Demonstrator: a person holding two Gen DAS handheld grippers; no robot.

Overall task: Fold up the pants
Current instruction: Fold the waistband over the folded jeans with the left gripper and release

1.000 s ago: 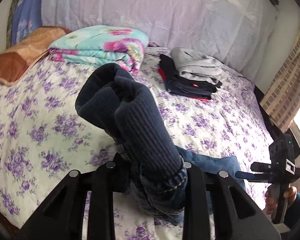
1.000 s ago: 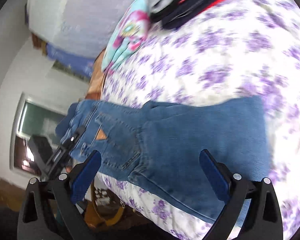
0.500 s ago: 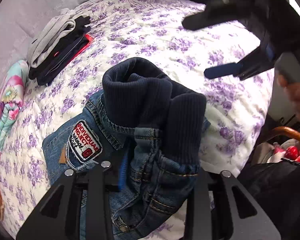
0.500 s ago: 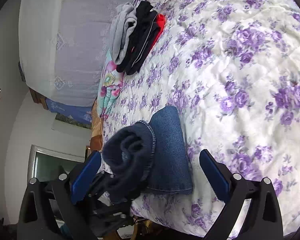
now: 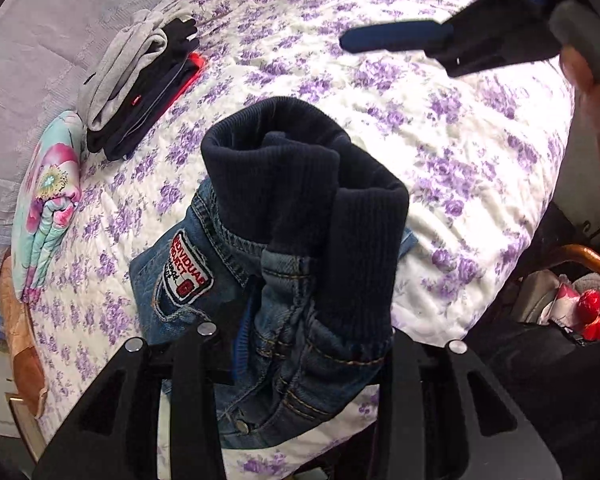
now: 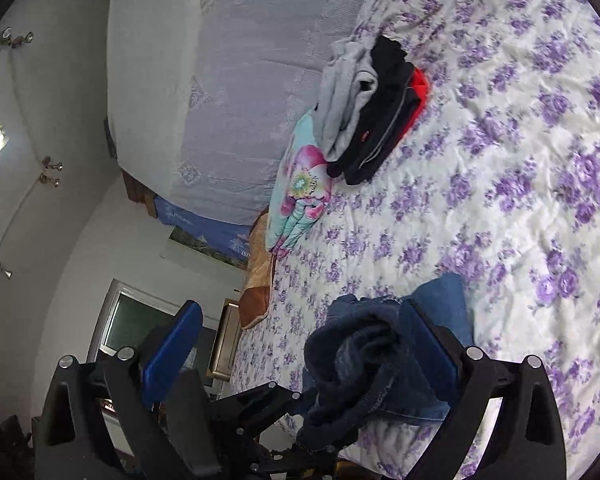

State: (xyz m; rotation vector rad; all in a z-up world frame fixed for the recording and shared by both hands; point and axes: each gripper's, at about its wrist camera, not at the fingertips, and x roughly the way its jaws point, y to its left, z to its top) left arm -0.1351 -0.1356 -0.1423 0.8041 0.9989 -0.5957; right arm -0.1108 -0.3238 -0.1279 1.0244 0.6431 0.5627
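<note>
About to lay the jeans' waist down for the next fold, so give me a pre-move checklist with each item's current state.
1. Left gripper clamped on the jeans: ok, the waistband is bunched between its fingers.
2. Right gripper free to help: ok, open and holding nothing.
3. Waistband flat and squared: not ok, the ribbed band is crumpled upward.
4. Legs lying smooth on the bedspread: cannot tell, the waist hides most of them.
5. Landing area clear of the folded clothes stack: ok, it sits well apart near the quilt.
</note>
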